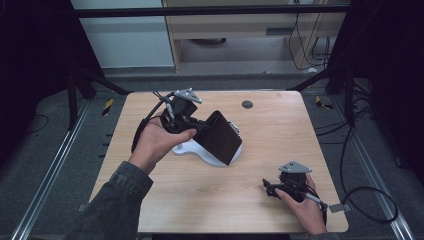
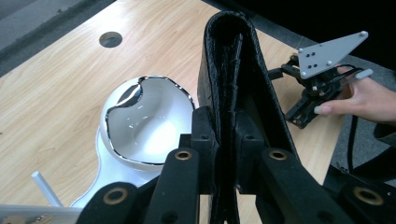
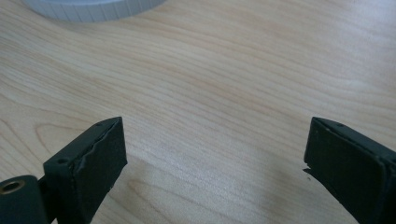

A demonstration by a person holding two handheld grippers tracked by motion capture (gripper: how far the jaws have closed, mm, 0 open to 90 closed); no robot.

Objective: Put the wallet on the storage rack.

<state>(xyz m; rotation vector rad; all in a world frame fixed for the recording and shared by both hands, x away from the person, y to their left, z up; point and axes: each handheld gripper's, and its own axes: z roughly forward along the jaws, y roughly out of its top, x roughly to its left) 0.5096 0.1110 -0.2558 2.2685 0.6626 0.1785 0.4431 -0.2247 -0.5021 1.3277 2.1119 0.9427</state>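
Left gripper (image 1: 200, 125) clamped on a black wallet-like pouch (image 1: 220, 137), held lifted just above the white bowl-shaped stand (image 1: 192, 148); right gripper (image 1: 270, 189) spread wide and empty, well apart from the stand; pick-up judged done, placement left.

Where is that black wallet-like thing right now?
The black folded case is clamped in the left gripper, left of the table's centre in the high view, held above the white dish.
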